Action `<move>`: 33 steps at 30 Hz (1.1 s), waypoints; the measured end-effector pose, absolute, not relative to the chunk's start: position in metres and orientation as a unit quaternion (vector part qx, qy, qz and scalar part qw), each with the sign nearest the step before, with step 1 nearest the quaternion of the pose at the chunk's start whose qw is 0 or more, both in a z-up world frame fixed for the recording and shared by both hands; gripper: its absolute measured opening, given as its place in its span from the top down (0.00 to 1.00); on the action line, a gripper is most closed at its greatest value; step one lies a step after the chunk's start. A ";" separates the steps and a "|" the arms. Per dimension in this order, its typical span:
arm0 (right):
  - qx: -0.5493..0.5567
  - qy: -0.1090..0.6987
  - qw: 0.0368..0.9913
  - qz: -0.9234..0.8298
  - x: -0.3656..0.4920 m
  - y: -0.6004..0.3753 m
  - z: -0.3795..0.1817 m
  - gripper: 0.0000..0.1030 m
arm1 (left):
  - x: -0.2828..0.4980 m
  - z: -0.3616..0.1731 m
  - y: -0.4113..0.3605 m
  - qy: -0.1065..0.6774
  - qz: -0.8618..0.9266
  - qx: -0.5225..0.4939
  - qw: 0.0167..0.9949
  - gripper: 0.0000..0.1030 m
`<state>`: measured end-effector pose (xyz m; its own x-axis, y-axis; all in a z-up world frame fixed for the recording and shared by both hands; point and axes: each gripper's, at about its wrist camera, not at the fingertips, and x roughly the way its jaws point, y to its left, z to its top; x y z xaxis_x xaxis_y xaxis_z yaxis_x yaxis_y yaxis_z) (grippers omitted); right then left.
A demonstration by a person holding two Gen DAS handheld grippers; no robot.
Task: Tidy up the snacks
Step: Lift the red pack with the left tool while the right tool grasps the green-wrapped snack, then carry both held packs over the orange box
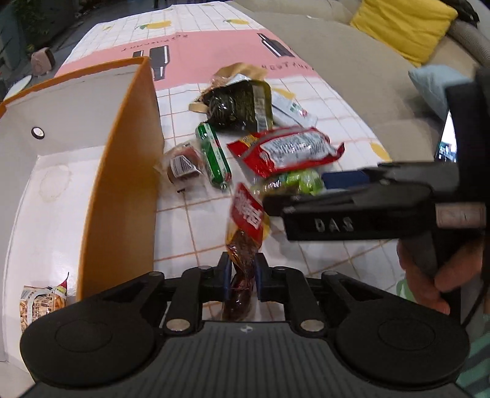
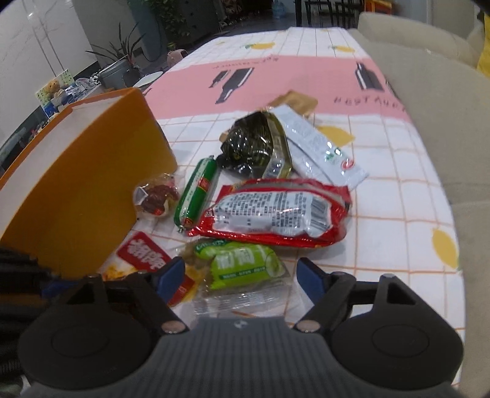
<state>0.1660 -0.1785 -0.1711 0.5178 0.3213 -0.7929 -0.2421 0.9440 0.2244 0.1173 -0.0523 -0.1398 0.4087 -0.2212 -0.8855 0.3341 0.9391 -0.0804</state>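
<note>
My left gripper [image 1: 242, 275] is shut on a red-labelled brown snack packet [image 1: 245, 232], held above the table beside the orange box [image 1: 122, 171]. The same packet [image 2: 144, 257] shows at lower left in the right wrist view. My right gripper [image 2: 242, 278] is open, with a green snack packet [image 2: 242, 266] between its fingers on the table; this gripper [image 1: 309, 196] also shows in the left wrist view. A snack pile lies beyond: a large red packet [image 2: 275, 211], a green sausage [image 2: 196, 196], a dark green packet [image 2: 254, 144], a white packet [image 2: 321, 147] and a small brown snack [image 2: 156, 199].
The orange box [image 2: 76, 183] is white inside and holds one snack bag [image 1: 43, 303] at its near corner. The table wears a white and pink checked cloth [image 2: 275, 70]. A beige sofa [image 1: 352, 67] with a yellow cushion [image 1: 401, 24] runs along the right.
</note>
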 end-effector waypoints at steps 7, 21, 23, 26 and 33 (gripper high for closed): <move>0.028 0.460 0.871 0.169 0.165 -0.174 -0.176 0.45 | 0.115 -0.145 -0.061 0.517 -0.164 0.090 0.835 0.71; 0.022 0.501 0.851 0.156 0.134 -0.183 -0.170 0.46 | 0.098 -0.154 -0.088 0.488 -0.158 0.224 0.828 0.64; 0.026 0.505 0.849 0.154 0.131 -0.185 -0.170 0.46 | 0.096 -0.153 -0.091 0.481 -0.155 0.228 0.832 0.65; 0.030 0.511 0.846 0.151 0.128 -0.186 -0.169 0.47 | 0.097 -0.148 -0.088 0.481 -0.148 0.206 0.839 0.70; 0.037 0.521 0.842 0.139 0.120 -0.191 -0.164 0.47 | 0.095 -0.121 -0.065 0.468 -0.160 0.091 0.864 0.78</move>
<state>0.1199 -0.1906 -0.1642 0.4193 0.2725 -0.8660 -0.1963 0.9585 0.2065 0.0946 -0.0654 -0.1212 0.5101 -0.1917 -0.8385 0.3620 0.9322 0.0072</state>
